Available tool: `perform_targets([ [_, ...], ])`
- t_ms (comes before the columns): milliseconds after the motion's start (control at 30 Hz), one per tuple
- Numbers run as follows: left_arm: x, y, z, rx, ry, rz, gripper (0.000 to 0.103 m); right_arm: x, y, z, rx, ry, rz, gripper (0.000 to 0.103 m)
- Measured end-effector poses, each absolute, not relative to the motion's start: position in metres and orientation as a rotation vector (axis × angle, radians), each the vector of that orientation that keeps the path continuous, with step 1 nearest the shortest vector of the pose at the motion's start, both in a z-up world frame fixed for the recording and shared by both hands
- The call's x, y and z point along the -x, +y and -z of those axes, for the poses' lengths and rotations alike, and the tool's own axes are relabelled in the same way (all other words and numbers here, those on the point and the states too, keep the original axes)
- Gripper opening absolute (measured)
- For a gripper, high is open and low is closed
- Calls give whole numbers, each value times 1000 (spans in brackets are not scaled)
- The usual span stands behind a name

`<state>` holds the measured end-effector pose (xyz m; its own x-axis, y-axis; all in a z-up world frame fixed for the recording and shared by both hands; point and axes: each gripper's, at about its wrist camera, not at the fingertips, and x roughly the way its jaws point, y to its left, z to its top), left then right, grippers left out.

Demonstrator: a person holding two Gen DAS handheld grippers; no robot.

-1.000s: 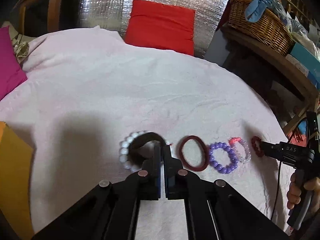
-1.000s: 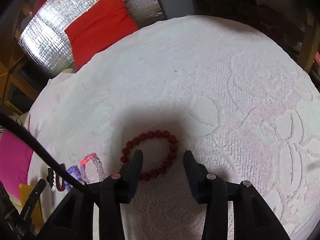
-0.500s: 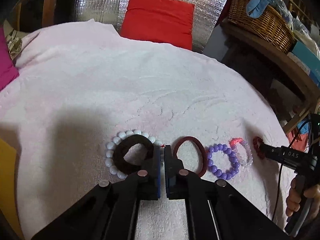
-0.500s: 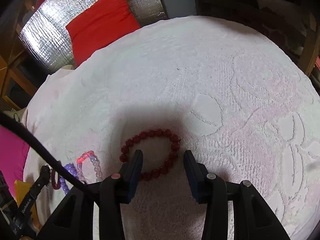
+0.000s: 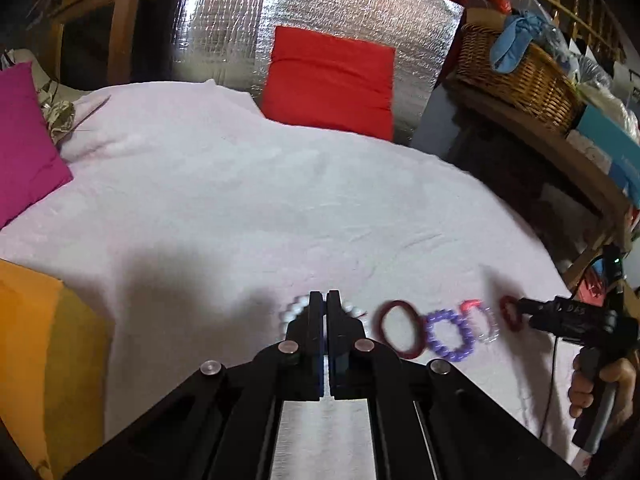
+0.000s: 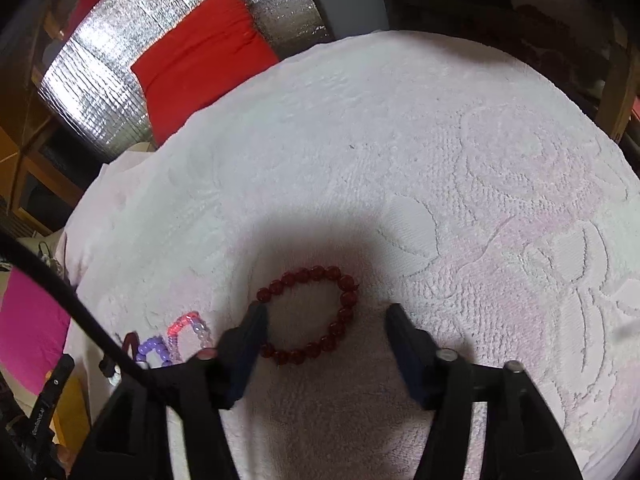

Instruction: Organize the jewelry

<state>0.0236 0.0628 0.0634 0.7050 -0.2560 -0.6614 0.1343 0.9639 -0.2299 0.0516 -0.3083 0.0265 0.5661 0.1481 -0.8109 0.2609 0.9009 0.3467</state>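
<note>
My left hand-held gripper [image 5: 324, 300] is closed; my right hand-held gripper [image 6: 326, 316] gapes around the red bracelet [image 6: 310, 314], its oval running left-right.

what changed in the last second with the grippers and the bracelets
The left hand-held gripper, shut throughout, pulled back; the black hair tie it was pinching is no longer visible beside the white bead bracelet. The right hand-held gripper opened wider around the dark red bead bracelet. The maroon ring and purple bracelet stayed in their row.

I see glossy red beads on the bracelet [image 6: 308, 316] lying on rough, embossed terry cloth [image 6: 440, 160], with crinkled shiny foil [image 5: 320, 12] behind.
</note>
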Motion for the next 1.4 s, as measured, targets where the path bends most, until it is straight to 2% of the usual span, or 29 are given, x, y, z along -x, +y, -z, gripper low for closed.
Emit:
perform_targets([
  [267,-30,30,-36,37,853,252,2,-55,-295,-24,-415,988,71,66],
  [633,-41,30,-25,90,897,311,3,-59,-295,-21,-403,988,67,66],
  [700,-41,29,-24,104,915,334,4,-59,-296,-20,-413,988,66,66],
  [767,-43,29,-21,116,931,349,11,-58,-296,-20,-413,986,66,66],
  [833,-42,26,-19,120,930,360,14,-58,-296,-20,-407,985,66,66],
  [933,-43,27,-17,120,926,359,14,-56,-296,-20,-406,983,67,66],
  [1100,-42,30,-15,137,919,362,14,-56,-296,-20,-403,981,66,66],
  [1233,-46,40,-12,189,925,353,3,-55,-295,-20,-400,980,66,66],
  [1400,-46,39,-14,197,923,331,0,-55,-295,-20,-395,978,63,66],
])
